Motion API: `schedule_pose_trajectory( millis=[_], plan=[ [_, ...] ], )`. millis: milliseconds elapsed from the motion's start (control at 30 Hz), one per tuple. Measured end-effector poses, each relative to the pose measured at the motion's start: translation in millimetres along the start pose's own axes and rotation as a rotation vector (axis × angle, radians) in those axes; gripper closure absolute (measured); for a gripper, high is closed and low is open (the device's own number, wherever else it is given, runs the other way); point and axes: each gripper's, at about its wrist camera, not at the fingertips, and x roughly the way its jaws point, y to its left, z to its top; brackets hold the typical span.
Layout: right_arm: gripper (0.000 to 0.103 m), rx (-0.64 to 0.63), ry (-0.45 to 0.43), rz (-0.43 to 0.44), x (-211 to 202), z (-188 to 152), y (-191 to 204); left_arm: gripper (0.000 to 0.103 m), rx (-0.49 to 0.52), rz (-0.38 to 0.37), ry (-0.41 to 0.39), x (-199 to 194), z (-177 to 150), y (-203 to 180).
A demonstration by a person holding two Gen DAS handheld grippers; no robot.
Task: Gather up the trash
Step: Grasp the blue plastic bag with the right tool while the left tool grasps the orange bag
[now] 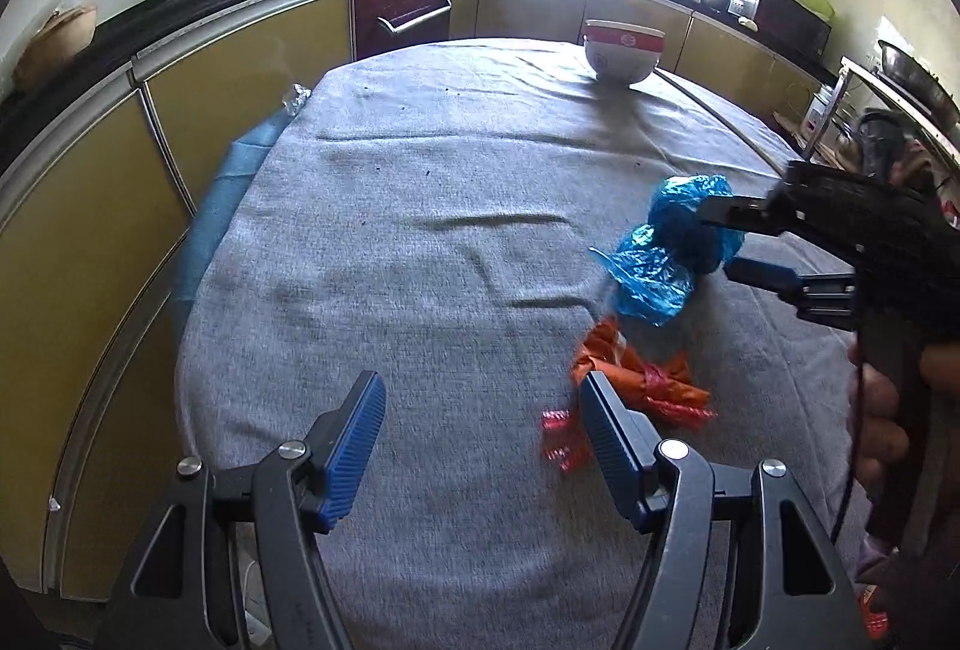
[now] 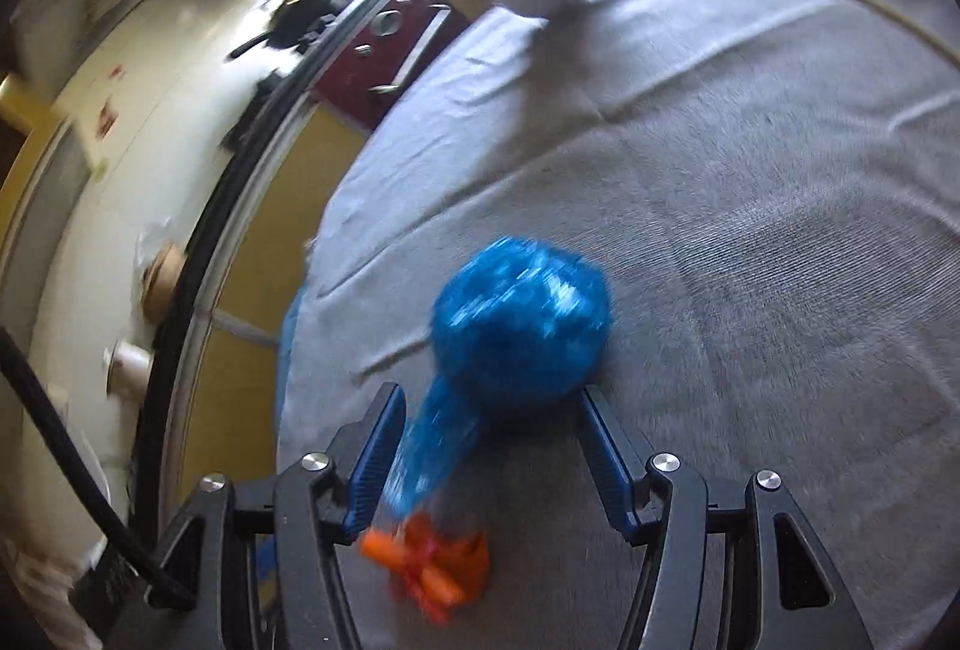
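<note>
From your left wrist camera, your left hand-held gripper (image 1: 480, 440) stands wide and holds nothing, hanging above the grey-clothed worktop (image 1: 390, 290). Just beyond its right-side finger lies the orange wrapper (image 1: 648, 380), with a small red wrapper (image 1: 555, 437) beside it. Further off, the blue plastic bag (image 1: 666, 260) sits crumpled on the cloth, and your right hand-held gripper (image 1: 720, 242) comes in from the right with its fingers on either side of the bag's far end, not visibly pressing. A red-and-white bowl (image 1: 624, 50) stands at the far edge.

From your right wrist camera, blurred, the right hand-held gripper (image 2: 486, 434) is partly spread; the blue plastic bag (image 2: 516, 320) bulges just ahead of the fingertips, its tail trailing between them. The orange wrapper (image 2: 438, 560) lies below.

By my reading, nothing is collected yet: all three scraps are on the cloth, and the bag looks like your first pick.
</note>
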Motion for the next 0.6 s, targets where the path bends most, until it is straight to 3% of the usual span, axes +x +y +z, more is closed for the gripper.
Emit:
schedule_pose_trajectory(
  millis=[133,333,600],
  plan=[
    [0.038,0.105,0.013,-0.007,18,12,-8,0.035,0.01,-0.007,0.004,1,2,3],
    [0.033,0.126,-0.016,-0.062,37,22,3,0.035,0.055,-0.051,0.012,2,2,0],
    [0.038,-0.06,-0.02,-0.156,59,37,25,0.035,0.124,-0.114,0.052,11,3,-12]
  ],
)
